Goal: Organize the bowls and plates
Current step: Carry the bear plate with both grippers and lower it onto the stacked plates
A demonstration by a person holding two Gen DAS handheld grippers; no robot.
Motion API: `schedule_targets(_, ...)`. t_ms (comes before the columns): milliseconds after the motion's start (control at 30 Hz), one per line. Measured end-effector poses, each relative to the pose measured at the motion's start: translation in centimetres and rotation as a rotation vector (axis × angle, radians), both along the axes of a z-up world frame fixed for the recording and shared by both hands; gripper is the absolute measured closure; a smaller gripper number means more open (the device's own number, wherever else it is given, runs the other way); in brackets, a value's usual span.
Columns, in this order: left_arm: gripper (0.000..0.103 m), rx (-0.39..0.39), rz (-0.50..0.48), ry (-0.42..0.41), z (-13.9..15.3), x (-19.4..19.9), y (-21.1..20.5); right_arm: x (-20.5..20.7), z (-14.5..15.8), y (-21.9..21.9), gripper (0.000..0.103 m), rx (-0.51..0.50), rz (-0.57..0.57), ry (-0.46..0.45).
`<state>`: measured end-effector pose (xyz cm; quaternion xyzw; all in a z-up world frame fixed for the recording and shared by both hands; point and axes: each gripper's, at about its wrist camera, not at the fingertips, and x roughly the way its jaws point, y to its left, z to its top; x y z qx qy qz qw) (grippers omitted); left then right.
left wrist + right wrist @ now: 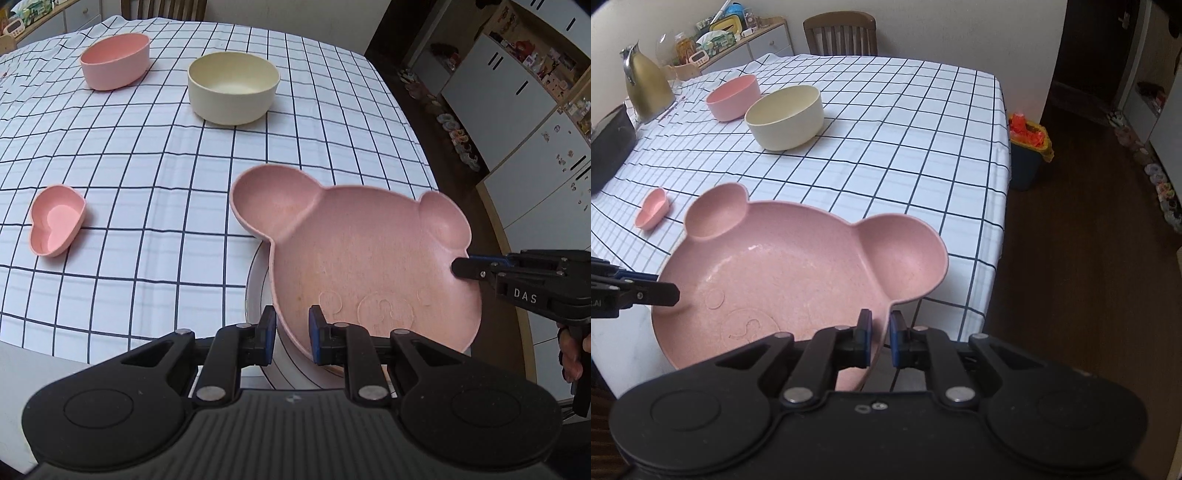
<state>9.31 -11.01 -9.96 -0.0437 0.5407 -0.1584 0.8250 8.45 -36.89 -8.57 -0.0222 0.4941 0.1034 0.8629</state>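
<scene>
- A table (923, 147) under a white cloth with a dark grid fills most of both views.
- A wooden chair (840, 33) stands at its far end, against a plain pale wall (960, 29).
- A low cabinet (753, 48) at the far left is cluttered on top.
- The floor (1071, 258) on the right is dark wood.
- A blue bin (1027, 162) sits just beside the table's right edge.
- White cupboards (517, 110) line the right side.

"DAS" on the right tongs (466, 266)
</scene>
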Motion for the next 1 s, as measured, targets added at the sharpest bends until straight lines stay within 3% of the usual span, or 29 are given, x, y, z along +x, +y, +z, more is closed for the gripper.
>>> schedule_targets(400,0.085,0.019,0.026,0.008,-1.0,0.4,0.3,0.6,-0.2,0.8,0.096,-0.015,0.016,-0.018)
schedule_targets(500,0.085,0.014,0.026,0.011,-1.0,0.4,0.4,0.7,-0.4,0.7,0.086,-0.012,0.007,-0.004)
schedule_targets(733,0.085,0.018,0.025,0.008,-0.9,0.4,0.4,0.4,0.1,-0.1,0.083,0.005,-0.007,0.017)
schedule_targets(833,0.085,0.047,0.019,-0.014,-0.5,0.1,0.3,0.1,1.0,-0.5,0.079,0.035,0.000,0.010)
schedule_targets(1000,0.083,0.031,0.021,-0.035,0.5,-0.5,0.5,-0.5,2.6,-0.5,0.071,0.084,0.017,-0.007)
